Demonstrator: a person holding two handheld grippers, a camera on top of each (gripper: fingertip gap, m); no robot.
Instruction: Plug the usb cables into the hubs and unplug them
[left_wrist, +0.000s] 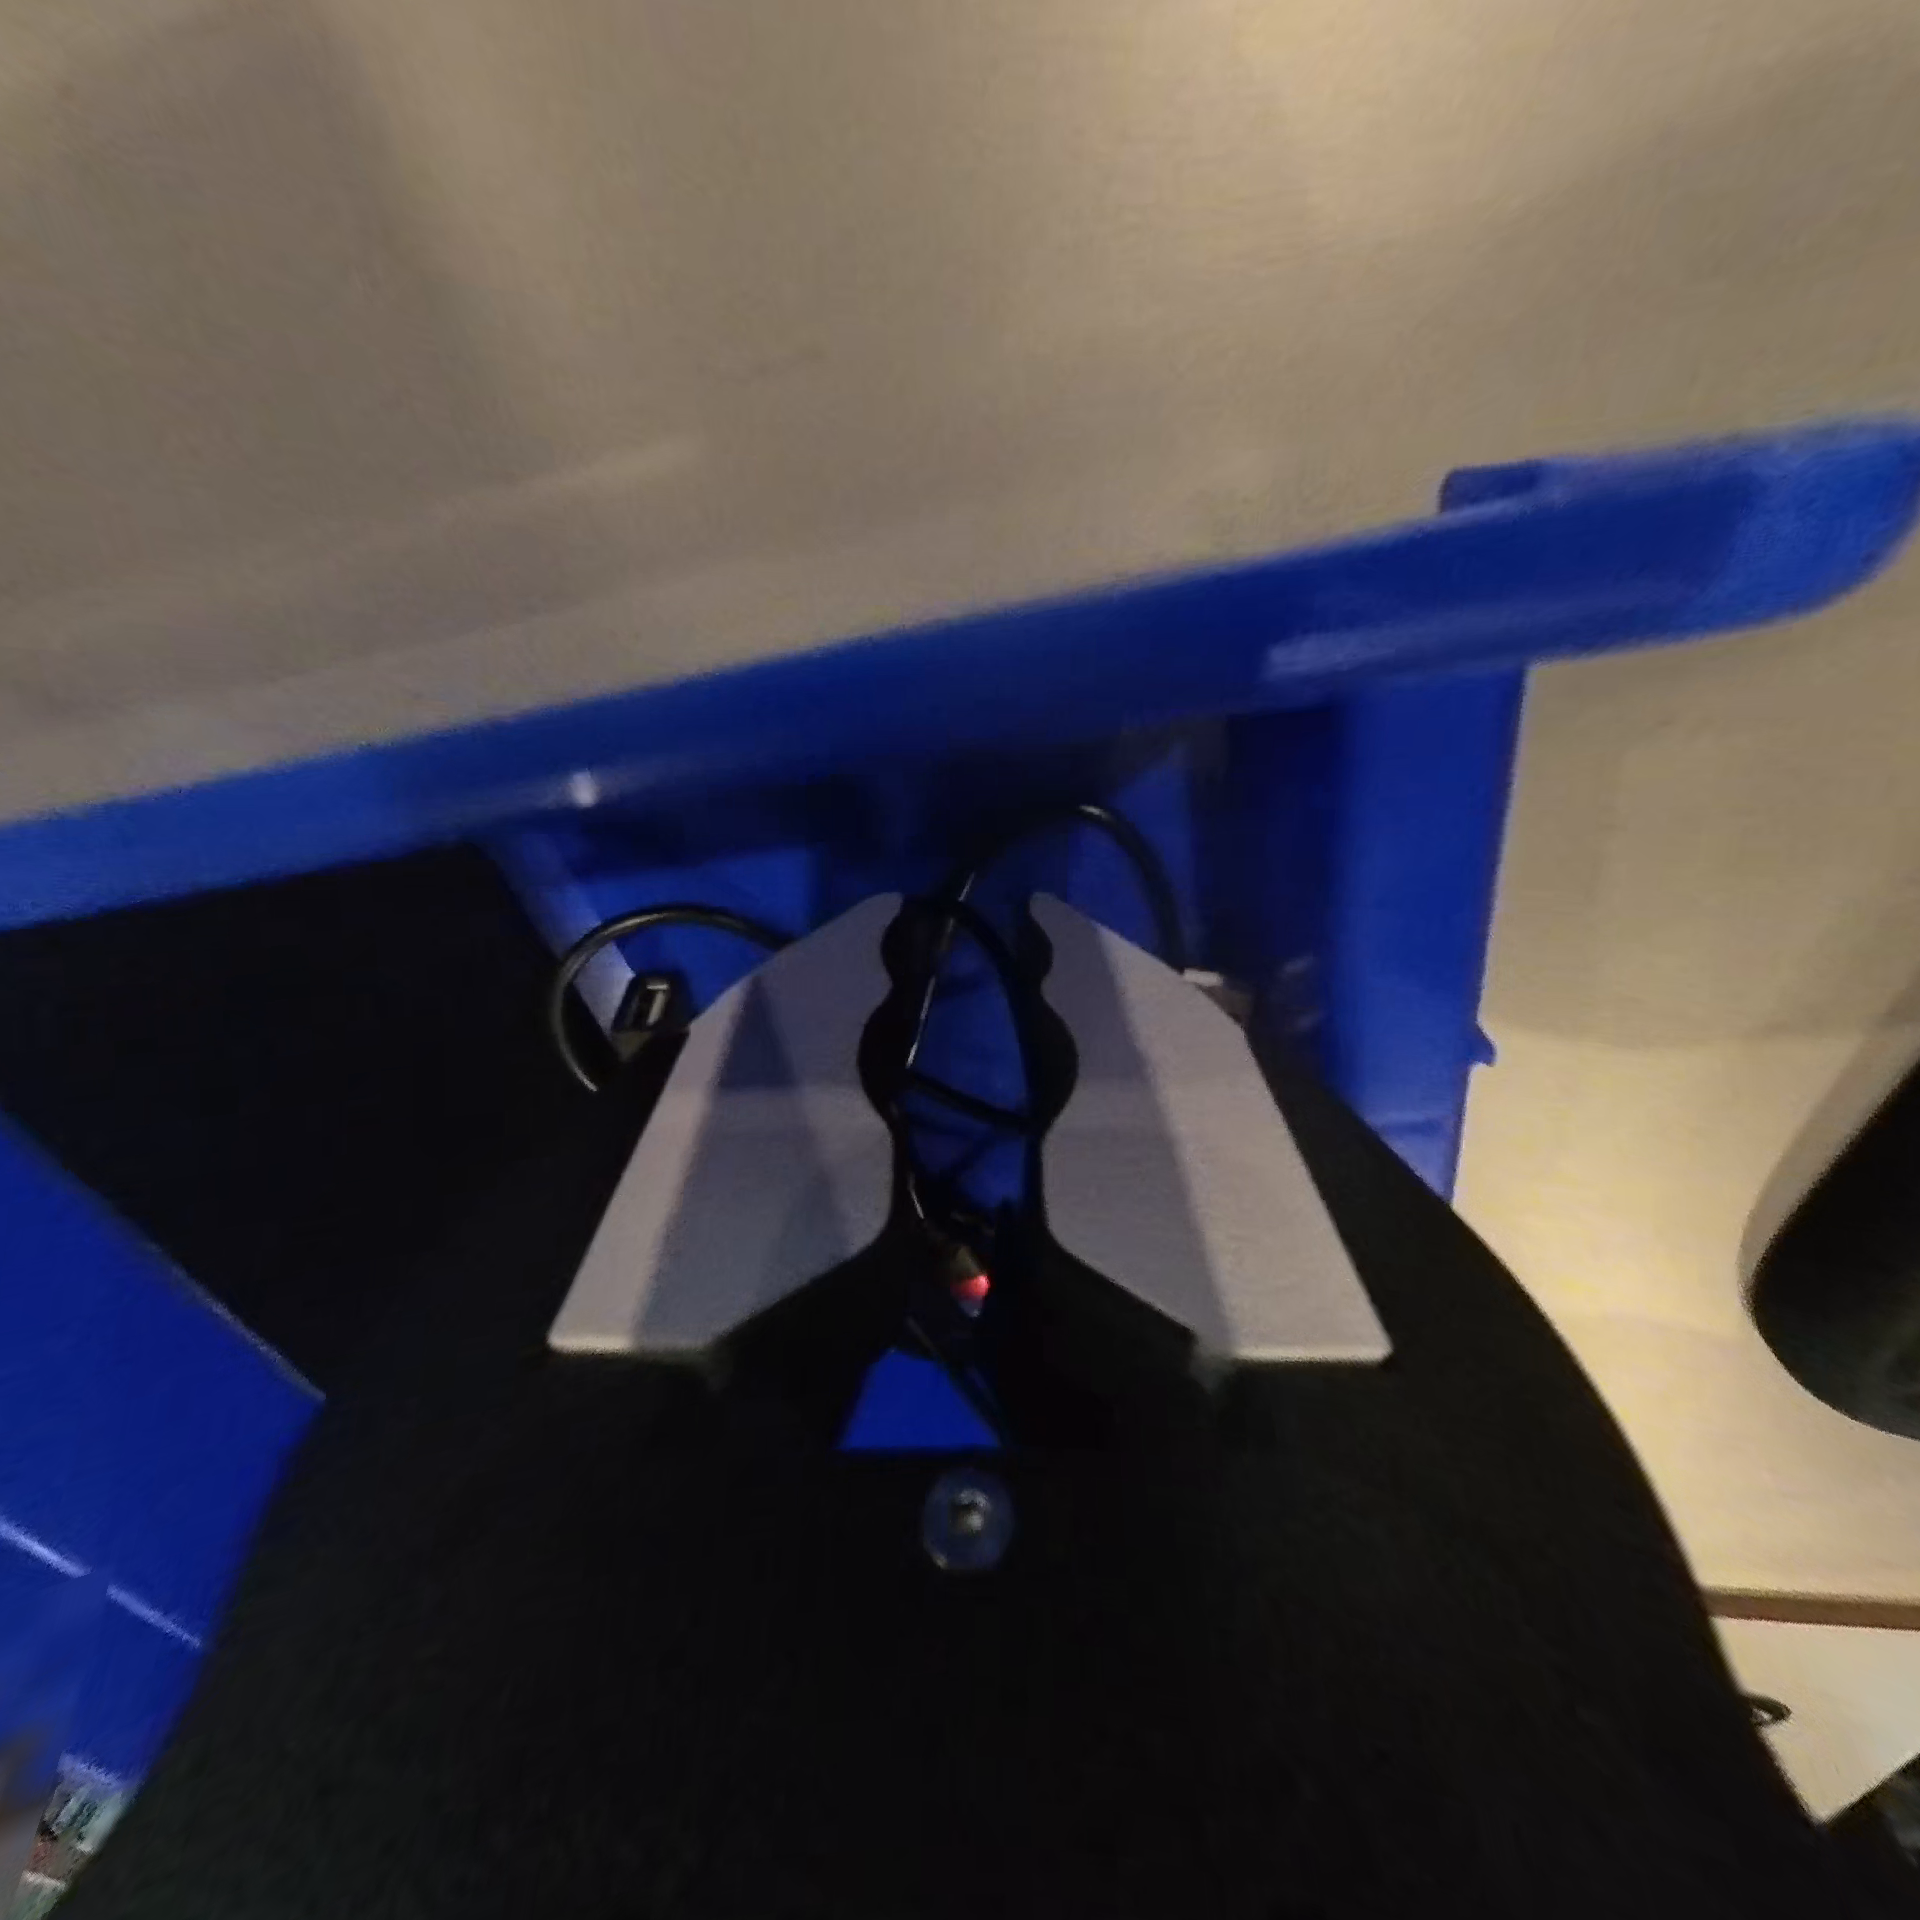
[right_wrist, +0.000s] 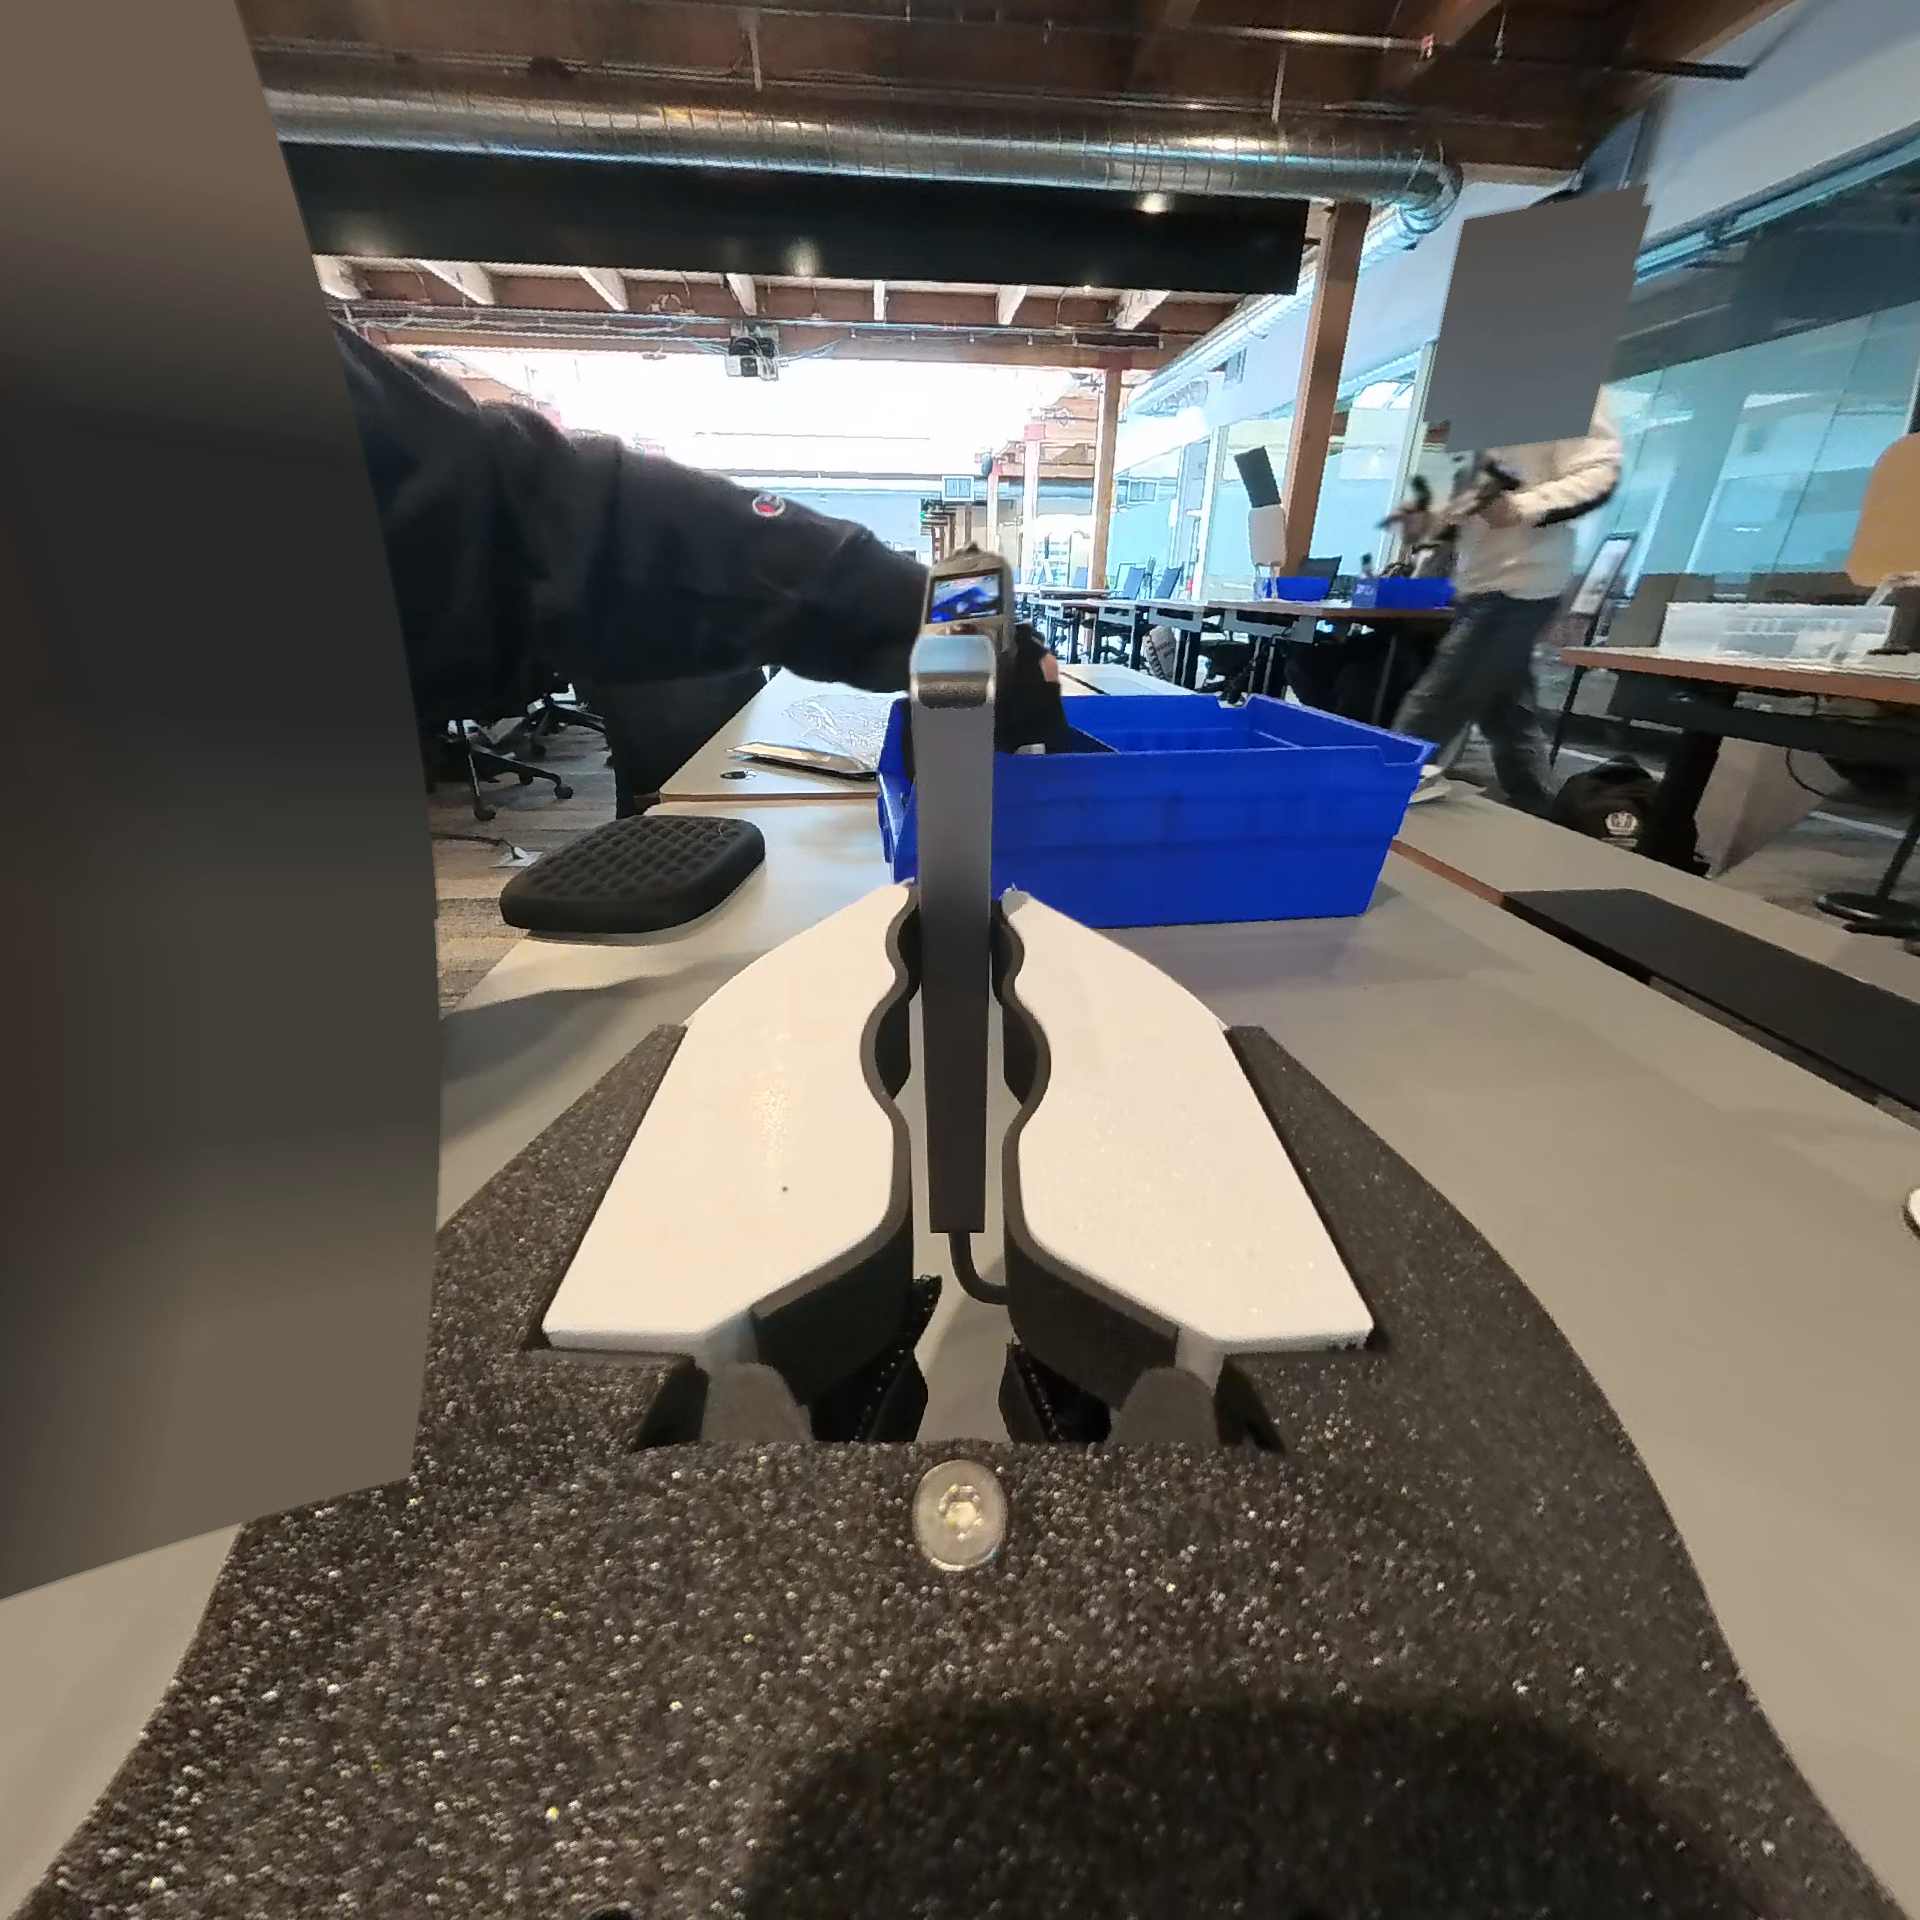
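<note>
Dim, smeared left wrist view; bright, sharp right wrist view.

The left wrist view is underexposed and motion-blurred: the glossy blue plastic bin (left_wrist: 935, 665) has a streaked rim with one small glare spot, and the thin black cables (left_wrist: 940, 1029) inside it sit in deep shadow. In the right wrist view, daylight blows out the far end of the room behind the same bin (right_wrist: 1164, 821), the flat grey table (right_wrist: 1455, 1122) is evenly lit with soft shadows, and wide-angle bending curves the ceiling edges above.
</note>
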